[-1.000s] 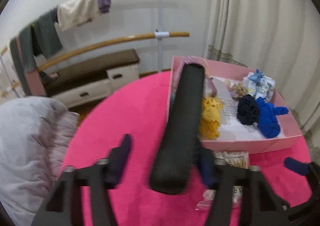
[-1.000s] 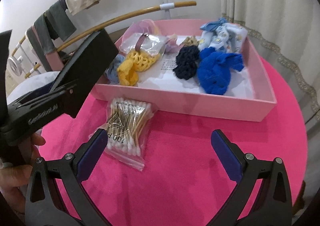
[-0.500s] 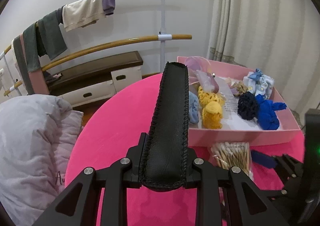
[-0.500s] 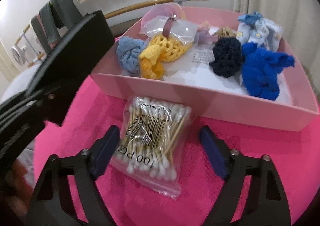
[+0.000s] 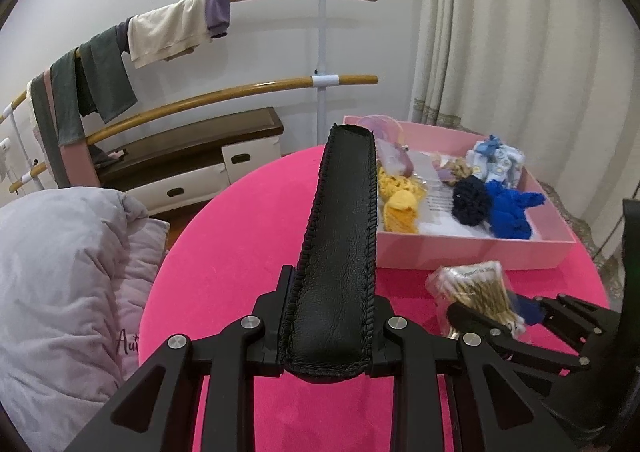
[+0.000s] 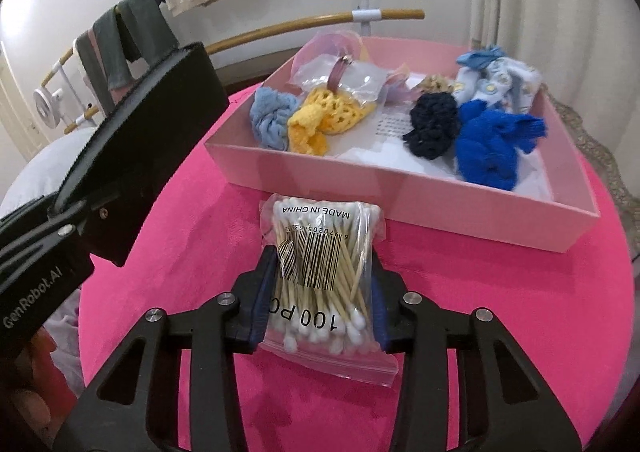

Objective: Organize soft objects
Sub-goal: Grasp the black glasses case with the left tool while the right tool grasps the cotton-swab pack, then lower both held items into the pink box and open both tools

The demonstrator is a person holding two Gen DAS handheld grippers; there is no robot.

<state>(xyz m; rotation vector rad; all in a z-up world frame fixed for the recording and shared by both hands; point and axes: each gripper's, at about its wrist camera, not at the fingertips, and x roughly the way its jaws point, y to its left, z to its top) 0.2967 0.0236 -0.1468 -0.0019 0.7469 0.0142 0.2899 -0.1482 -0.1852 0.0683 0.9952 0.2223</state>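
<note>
My left gripper (image 5: 328,328) is shut on a long black leather case (image 5: 340,244) and holds it above the pink table, pointing at the pink box (image 5: 472,252). The case also shows in the right wrist view (image 6: 132,156). My right gripper (image 6: 320,292) is shut on a clear bag of cotton swabs (image 6: 324,276) that lies on the table in front of the pink box (image 6: 400,192). The bag also shows in the left wrist view (image 5: 472,288). The box holds yellow (image 6: 320,120), light blue (image 6: 272,120), navy (image 6: 432,124) and bright blue (image 6: 492,148) soft items.
The round table has a pink cloth (image 6: 480,332). A grey quilt (image 5: 60,272) lies to the left. Wooden rails with hanging clothes (image 5: 160,32) and a low drawer unit (image 5: 192,168) stand behind. A curtain (image 5: 500,52) hangs at the right.
My right gripper moved onto the cotton swab bag and shut on it. My left gripper closed on the black case one second ago and has held it since.
</note>
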